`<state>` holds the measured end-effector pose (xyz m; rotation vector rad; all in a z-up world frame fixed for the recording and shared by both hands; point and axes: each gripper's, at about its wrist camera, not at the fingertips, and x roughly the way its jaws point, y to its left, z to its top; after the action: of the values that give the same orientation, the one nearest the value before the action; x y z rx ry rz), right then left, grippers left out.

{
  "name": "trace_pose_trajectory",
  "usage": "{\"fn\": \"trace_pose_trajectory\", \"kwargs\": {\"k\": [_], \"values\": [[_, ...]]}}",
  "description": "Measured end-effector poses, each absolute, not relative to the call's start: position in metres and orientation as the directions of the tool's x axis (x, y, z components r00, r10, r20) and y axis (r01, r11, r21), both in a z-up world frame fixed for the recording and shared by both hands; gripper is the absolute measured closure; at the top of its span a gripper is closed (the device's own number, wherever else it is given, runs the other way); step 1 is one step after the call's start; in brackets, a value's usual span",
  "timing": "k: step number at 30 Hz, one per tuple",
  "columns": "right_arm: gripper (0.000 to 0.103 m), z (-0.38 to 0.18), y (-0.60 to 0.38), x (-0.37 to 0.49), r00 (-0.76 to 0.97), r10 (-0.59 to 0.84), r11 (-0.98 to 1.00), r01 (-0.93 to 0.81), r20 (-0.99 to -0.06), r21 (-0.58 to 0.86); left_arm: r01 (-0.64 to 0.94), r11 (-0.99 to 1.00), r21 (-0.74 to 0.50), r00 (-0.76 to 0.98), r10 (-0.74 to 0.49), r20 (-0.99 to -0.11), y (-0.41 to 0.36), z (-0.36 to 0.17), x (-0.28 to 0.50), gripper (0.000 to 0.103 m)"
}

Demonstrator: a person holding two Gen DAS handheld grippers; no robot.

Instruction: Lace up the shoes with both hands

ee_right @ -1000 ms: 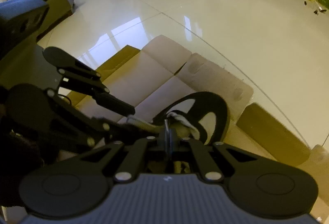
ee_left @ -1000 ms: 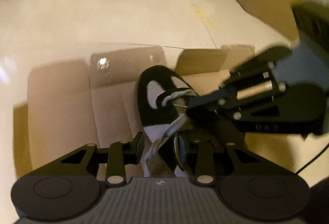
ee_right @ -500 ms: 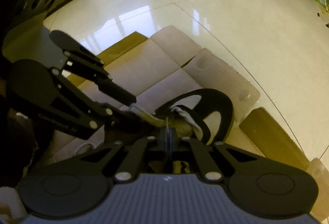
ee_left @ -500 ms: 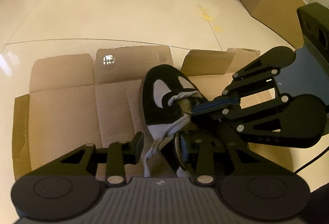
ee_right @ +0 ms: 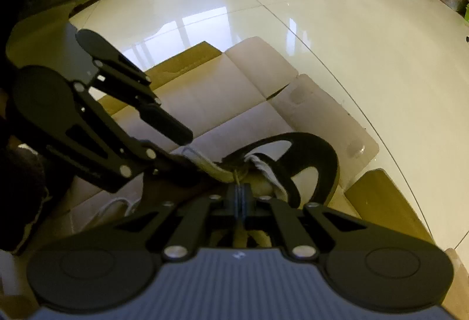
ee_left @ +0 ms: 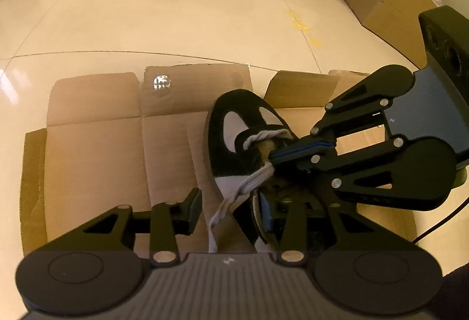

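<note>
Right gripper pinches the lace tip at the eyelets while the left stands part open over the loose lace.

The black-and-white shoe (ee_left: 234,144) sits on flattened cardboard (ee_left: 96,150), toe pointing far, its long axis running away from both hands. The right gripper (ee_right: 239,192) is clamped tight on the thin lace end (ee_right: 236,176) over the tongue. The left gripper (ee_left: 231,205), near the heel, is half spread and gripping nothing; the grey lace (ee_left: 246,188) trails between its fingers, so it's the nearer hand for that strand.
</note>
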<state>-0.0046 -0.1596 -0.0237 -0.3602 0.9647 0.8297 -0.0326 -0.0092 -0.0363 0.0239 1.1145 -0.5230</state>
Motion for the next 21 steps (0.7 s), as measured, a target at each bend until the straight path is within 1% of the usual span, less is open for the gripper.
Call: {"fn": "trace_pose_trajectory", "kwargs": {"k": [3, 9, 16, 21], "values": [[0.101, -0.023, -0.154, -0.010, 0.310, 0.455, 0.619, -0.784, -0.834, 0.046, 0.398, 0.885, -0.241, 0.334, -0.385, -0.860, -0.007, -0.037, -0.033, 0.060], [0.101, -0.021, -0.138, -0.012, 0.304, 0.364, 0.581, -0.813, -0.880, -0.041, 0.370, 0.891, -0.262, 0.327, -0.389, -0.862, -0.004, -0.039, -0.032, 0.059], [0.102, -0.022, -0.138, -0.010, 0.303, 0.355, 0.601, -0.799, -0.884, -0.033, 0.356, 0.894, -0.272, 0.321, -0.391, -0.863, -0.003, -0.040, -0.029, 0.057], [0.101, -0.023, -0.141, -0.012, 0.319, 0.388, 0.602, -0.798, -0.865, -0.025, 0.355, 0.896, -0.267, 0.321, -0.385, -0.865, -0.004, -0.039, -0.028, 0.053]]}}
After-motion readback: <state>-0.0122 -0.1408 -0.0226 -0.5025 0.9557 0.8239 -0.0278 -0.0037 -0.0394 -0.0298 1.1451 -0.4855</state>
